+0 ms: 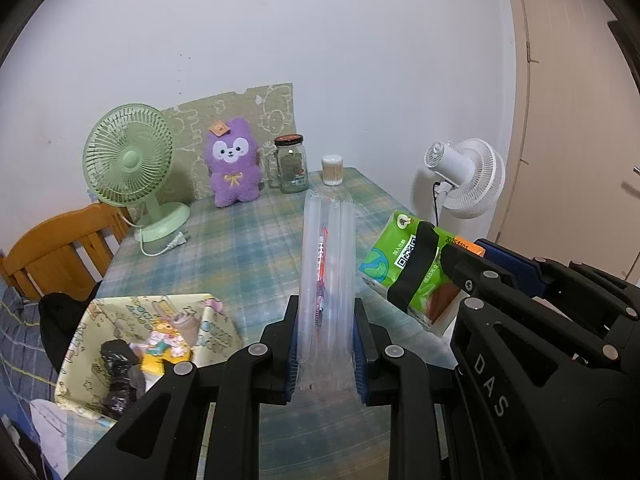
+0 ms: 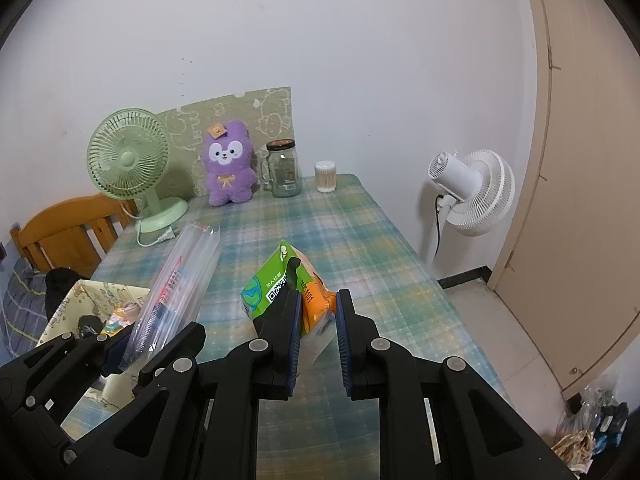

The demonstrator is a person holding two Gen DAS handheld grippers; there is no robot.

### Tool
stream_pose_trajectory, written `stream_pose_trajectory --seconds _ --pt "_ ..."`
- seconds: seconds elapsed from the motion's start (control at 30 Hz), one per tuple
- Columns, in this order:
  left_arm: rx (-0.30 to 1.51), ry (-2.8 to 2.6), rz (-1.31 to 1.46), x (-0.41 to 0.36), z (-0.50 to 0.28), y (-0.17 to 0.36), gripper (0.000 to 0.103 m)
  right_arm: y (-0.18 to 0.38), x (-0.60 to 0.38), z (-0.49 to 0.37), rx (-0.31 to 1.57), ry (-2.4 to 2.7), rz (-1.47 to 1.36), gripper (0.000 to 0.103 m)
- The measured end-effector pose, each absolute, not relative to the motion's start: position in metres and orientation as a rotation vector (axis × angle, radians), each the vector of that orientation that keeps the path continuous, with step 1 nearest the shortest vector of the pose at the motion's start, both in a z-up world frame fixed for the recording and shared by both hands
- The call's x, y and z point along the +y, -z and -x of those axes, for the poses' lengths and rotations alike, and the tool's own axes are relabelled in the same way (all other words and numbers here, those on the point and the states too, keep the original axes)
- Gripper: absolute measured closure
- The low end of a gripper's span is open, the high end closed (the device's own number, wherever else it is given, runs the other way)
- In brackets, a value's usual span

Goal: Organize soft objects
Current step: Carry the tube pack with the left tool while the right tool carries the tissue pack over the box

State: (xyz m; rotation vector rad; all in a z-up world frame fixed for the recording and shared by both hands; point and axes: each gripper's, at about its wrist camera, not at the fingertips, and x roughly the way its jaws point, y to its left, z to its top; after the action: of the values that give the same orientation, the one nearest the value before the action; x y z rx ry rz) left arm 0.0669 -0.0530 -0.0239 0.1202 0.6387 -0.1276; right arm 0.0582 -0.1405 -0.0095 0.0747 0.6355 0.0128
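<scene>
**Both packs held above the desk**

The left hand-held gripper (image 1: 325, 344) is angled downward over the desk (image 2: 360, 232), its jaws clamped on a clear inflated air-column bag (image 1: 328, 264) with a red pen seen inside. Just beside it, the right hand-held gripper (image 2: 318, 320) is pitched likewise, closed on a green-and-orange tissue pack (image 2: 280, 284), which is squeezed between the pads. A patterned basket (image 1: 86, 336) is seen lower left.
</scene>
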Motion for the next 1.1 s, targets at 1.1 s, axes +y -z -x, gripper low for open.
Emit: stream_pose_trajectory --seconds 1.1 --pt "0.651 0.024 -0.046 0.052 -0.069 0.028 0.082 0.006 -0.028 -0.075 0.646 -0.130 -0.010 0.084"
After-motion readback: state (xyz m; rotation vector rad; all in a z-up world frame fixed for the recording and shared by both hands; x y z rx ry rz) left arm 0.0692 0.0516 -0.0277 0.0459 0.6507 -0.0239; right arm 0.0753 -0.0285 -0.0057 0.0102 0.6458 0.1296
